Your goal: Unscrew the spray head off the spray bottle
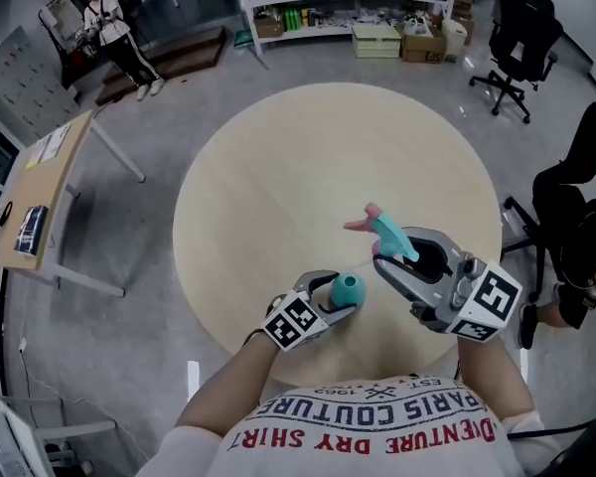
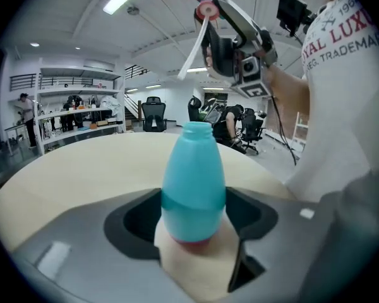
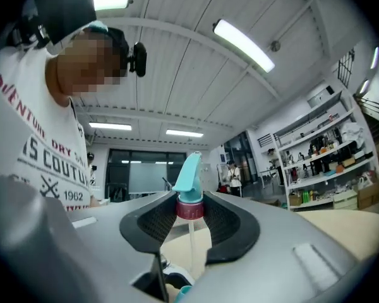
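Note:
A teal spray bottle (image 1: pixel 348 288) stands upright near the front edge of the round table (image 1: pixel 308 157), its neck open and bare (image 2: pixel 196 129). My left gripper (image 1: pixel 340 304) is shut on the bottle's body (image 2: pixel 192 182), with a jaw pressing on each side. The spray head (image 1: pixel 385 231), teal with a pink nozzle and red collar, is off the bottle and up in the air to its right. My right gripper (image 1: pixel 399 252) is shut on it at the red collar (image 3: pixel 190 208). Its white dip tube (image 3: pixel 191 248) hangs down, clear of the bottle's neck.
Both grippers work at the table's near edge, close to my body. Black office chairs (image 1: pixel 517 38) stand at the right and a wooden desk (image 1: pixel 40 197) at the left. Shelves (image 1: pixel 348 8) line the far wall, and a person (image 1: pixel 114 33) stands far off.

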`<state>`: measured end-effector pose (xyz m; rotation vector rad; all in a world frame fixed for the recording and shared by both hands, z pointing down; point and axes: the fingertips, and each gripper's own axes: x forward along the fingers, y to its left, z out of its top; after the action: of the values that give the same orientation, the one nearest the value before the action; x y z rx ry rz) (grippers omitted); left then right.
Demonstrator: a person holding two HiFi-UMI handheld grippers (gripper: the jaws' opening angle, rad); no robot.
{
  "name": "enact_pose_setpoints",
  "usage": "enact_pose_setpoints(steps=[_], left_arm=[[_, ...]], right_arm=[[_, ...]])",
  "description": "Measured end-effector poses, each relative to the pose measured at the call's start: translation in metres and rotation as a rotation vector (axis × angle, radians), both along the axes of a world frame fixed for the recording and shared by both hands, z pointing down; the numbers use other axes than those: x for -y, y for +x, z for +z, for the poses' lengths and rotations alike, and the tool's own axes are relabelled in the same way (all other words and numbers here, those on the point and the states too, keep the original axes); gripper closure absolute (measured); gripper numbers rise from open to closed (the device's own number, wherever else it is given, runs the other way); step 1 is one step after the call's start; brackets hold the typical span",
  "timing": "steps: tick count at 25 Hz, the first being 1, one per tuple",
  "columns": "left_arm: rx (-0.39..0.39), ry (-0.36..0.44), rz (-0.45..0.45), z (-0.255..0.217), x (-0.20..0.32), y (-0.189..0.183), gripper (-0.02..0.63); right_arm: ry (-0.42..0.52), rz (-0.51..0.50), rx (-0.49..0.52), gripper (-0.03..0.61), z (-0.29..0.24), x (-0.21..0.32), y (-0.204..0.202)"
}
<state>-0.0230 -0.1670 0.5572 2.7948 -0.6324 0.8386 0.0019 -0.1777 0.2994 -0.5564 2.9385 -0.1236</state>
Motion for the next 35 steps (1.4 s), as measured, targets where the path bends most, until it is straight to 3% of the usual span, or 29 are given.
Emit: enact_pose_setpoints(steps=[2, 5, 8, 13, 18, 23, 35], left_arm=[[0.013, 0.019, -0.011, 0.000, 0.003, -0.002, 0.299], [0.011, 0.037, -0.036, -0.001, 0.012, -0.002, 0.299], [-0.034, 0.027, -0.051, -0.005, 0.018, 0.004, 0.299], [-0.083, 0.032, -0.049, -0.009, 0.020, 0.007, 0.299], [-0.115, 0.041, -0.035, -0.012, 0.023, 0.005, 0.299], [-0.132, 0.027, -0.027, -0.009, 0.023, 0.008, 0.298], [-0.166, -0.009, -0.067, -0.017, 0.026, -0.008, 0.288]], right_arm=[[-0.014, 0.044, 0.015, 0.449, -0.012, 0.009, 0.019], [-0.103, 0.075, -0.048, 0.449, 0.011, 0.026, 0.041], [-0.249, 0.066, -0.082, 0.449, 0.061, 0.039, 0.052], [-0.393, 0.125, -0.275, 0.448, 0.167, 0.066, 0.053], [-0.527, 0.195, -0.320, 0.446, 0.222, 0.094, 0.051], [-0.557, 0.237, -0.421, 0.443, 0.255, 0.108, 0.052], [-0.567, 0.271, -0.411, 0.368, 0.253, 0.100, 0.046]])
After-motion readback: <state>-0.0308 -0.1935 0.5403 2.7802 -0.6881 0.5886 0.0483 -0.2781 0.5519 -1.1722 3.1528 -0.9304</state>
